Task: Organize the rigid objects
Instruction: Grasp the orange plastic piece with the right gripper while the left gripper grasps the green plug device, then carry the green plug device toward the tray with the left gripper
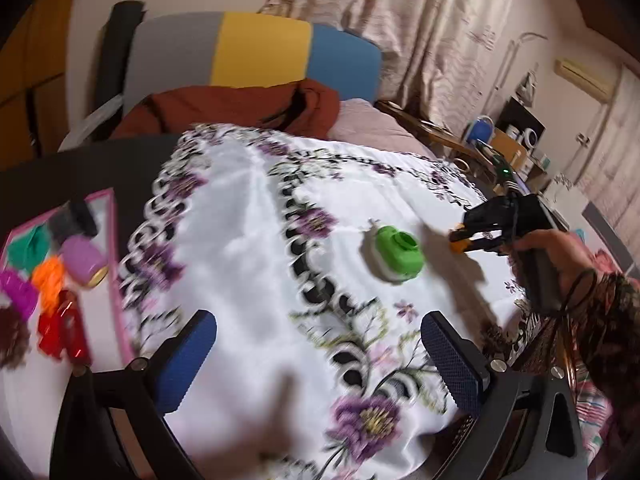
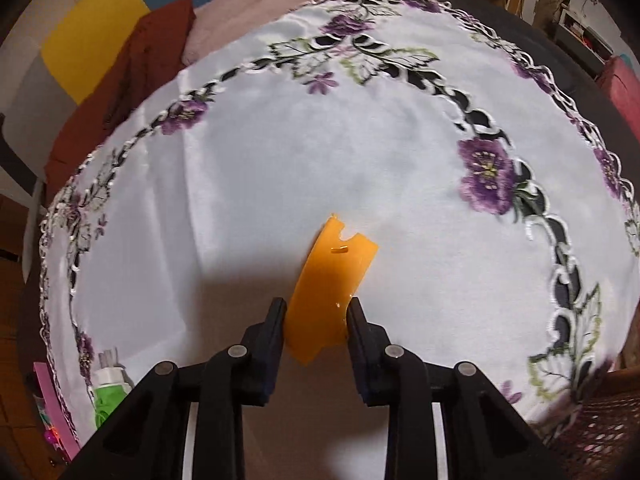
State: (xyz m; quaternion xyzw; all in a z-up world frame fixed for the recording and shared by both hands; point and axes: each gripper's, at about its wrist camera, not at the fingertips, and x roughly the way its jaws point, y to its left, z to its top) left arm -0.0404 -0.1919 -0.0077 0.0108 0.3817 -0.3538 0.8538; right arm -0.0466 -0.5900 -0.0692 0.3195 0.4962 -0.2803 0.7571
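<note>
Right tool (image 2: 316,320) is clamped on the orange plastic piece (image 2: 334,276) just above the cloth-covered bench (image 2: 280,160), left tool (image 1: 320,364) stands apart and empty; judged risk: the thin curved piece twists out sideways.

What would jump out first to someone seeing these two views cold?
The orange plastic piece, clamped between the black fingers of the right hand-held gripper just over the white flowered tablecloth. Next, the bright green object sitting alone mid-cloth, just left of that gripper in the left wrist view. Then the pink-rimmed tray at the table's left edge, crowded with colourful items, while the left hand-held gripper stands open and empty.
</note>
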